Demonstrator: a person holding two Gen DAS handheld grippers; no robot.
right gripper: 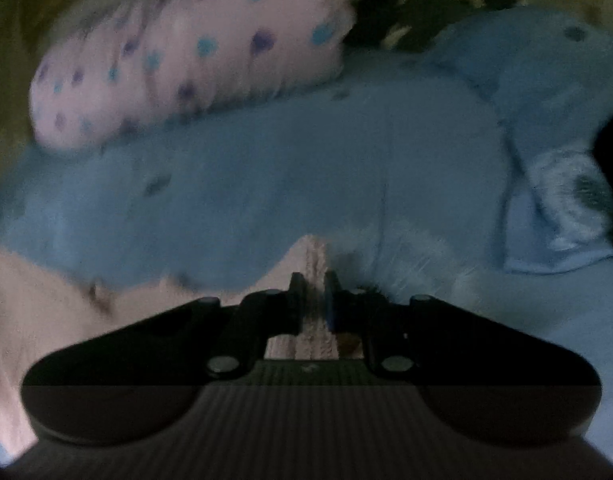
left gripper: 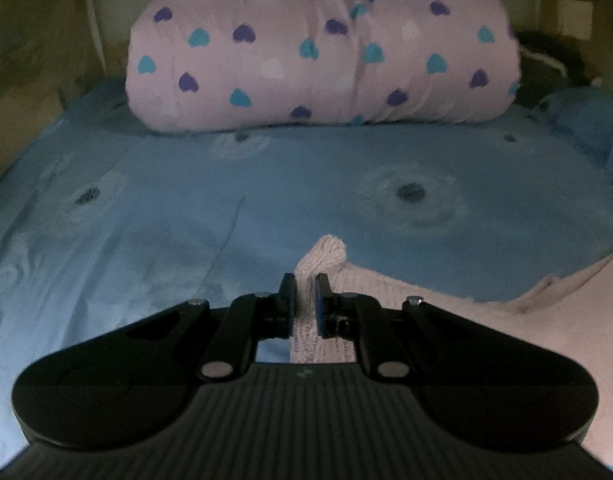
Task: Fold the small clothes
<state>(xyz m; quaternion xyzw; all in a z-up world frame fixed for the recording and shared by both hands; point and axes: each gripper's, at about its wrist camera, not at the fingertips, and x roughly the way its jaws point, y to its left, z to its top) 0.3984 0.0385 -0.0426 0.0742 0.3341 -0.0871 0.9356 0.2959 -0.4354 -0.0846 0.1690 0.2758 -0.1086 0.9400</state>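
The left claw point(left gripper: 305, 280) is pinched narrow on an upstanding fold of a pale pink ribbed knit garment point(left gripper: 320, 256), whose tip pokes up just past the black fingertips point(left gripper: 287, 286). From there the knit runs down between the pads and spreads away to the right over the bed, its ragged edge lying on a light blue bedsheet printed with pale round flowers with dark centres point(left gripper: 186, 208).

The right claw point(right gripper: 315, 280) is likewise closed tight on a ridge of the same pink knit point(right gripper: 316, 254), the cloth squeezed between its two fingers point(right gripper: 296, 284). In this blurred view the rest of the garment trails off to the left across the sheet point(right gripper: 266, 168).

Farther back on the bed lies a fat rolled pink fleece blanket dotted with teal, purple and white hearts point(left gripper: 322, 48), resting on the sheet. To its right sits a dark bundle with a pale cord point(left gripper: 546, 60); what it is cannot be told. A pillow in the matching blue flowered cover point(right gripper: 554, 128) lies at the right side of the bed.
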